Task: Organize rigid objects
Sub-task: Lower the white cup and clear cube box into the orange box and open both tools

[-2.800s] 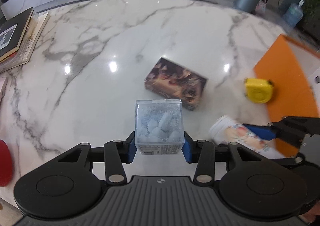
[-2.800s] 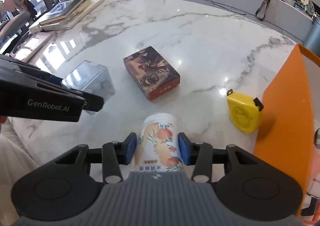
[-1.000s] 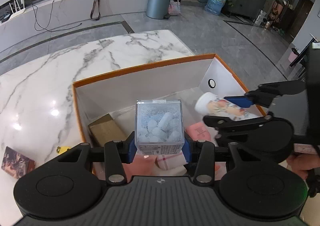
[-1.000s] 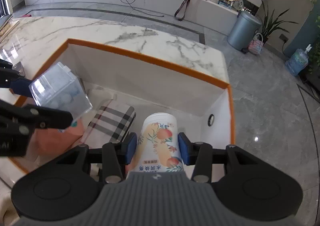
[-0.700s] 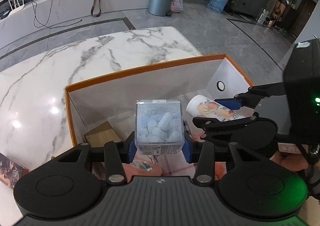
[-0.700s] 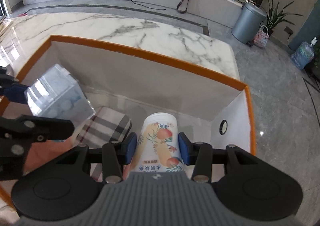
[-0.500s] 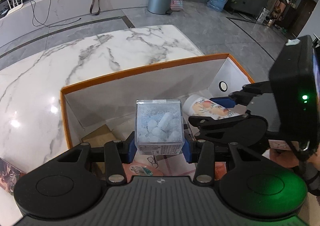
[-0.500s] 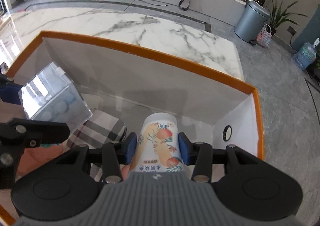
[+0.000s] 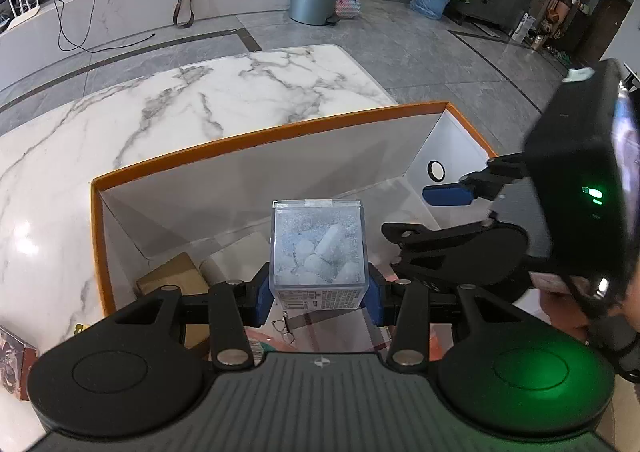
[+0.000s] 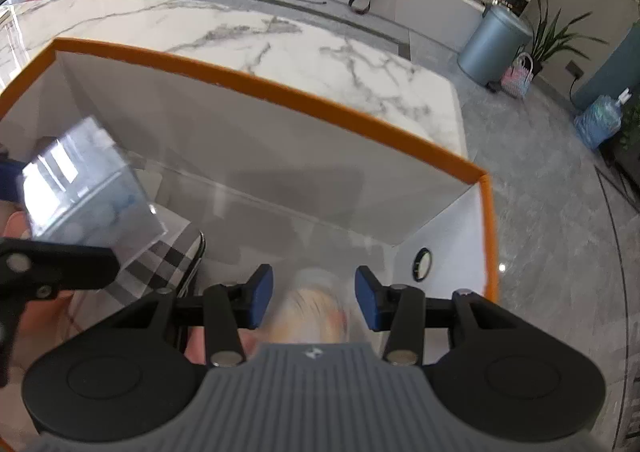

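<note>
My left gripper [image 9: 318, 302] is shut on a clear plastic cube box [image 9: 318, 248] of pale blue pieces and holds it above the orange-rimmed white box [image 9: 256, 139]. The cube also shows at the left of the right wrist view [image 10: 84, 187]. My right gripper [image 10: 314, 302] is open over the box's right end. The peach-printed white cup [image 10: 316, 312] is a blur below and between its fingers, apart from both pads. The right gripper shows at the right of the left wrist view [image 9: 448, 195].
Inside the box lie a checked pouch [image 10: 168, 260], a brown carton [image 9: 172, 278], pink packets and a small pair of glasses [image 9: 282, 328]. The box stands on a white marble table [image 9: 160, 111]. A printed card box [image 9: 12, 362] sits at the table's left edge.
My right gripper has opened and the cup has dropped out of its grip into the box. My left gripper still holds the cube over the box, slightly nearer its middle.
</note>
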### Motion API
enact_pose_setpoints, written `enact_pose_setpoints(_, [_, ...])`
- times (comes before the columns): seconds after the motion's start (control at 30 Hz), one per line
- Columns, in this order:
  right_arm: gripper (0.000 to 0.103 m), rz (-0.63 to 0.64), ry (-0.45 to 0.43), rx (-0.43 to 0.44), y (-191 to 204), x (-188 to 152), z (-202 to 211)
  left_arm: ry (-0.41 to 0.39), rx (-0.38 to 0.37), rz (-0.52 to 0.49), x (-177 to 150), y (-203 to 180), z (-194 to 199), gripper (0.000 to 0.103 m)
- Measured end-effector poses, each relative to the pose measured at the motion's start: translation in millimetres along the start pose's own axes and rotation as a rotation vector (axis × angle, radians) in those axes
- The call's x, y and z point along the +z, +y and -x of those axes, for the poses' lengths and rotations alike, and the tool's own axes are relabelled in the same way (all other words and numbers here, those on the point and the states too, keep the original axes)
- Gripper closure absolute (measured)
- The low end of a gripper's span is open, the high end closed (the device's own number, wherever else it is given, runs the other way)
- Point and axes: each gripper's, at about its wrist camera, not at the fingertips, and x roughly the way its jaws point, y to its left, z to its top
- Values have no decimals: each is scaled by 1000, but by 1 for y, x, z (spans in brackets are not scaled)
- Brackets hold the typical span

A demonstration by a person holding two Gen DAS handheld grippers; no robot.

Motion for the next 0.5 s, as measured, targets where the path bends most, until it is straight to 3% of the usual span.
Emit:
enact_pose_setpoints(0.23, [59, -47, -110, -42, -15, -15, 35, -13, -11, -37, 7, -17, -4, 52])
enact_pose_setpoints(0.5, [60, -214, -215, -26, -55, -26, 61, 9, -18, -149, 21, -48, -31, 52])
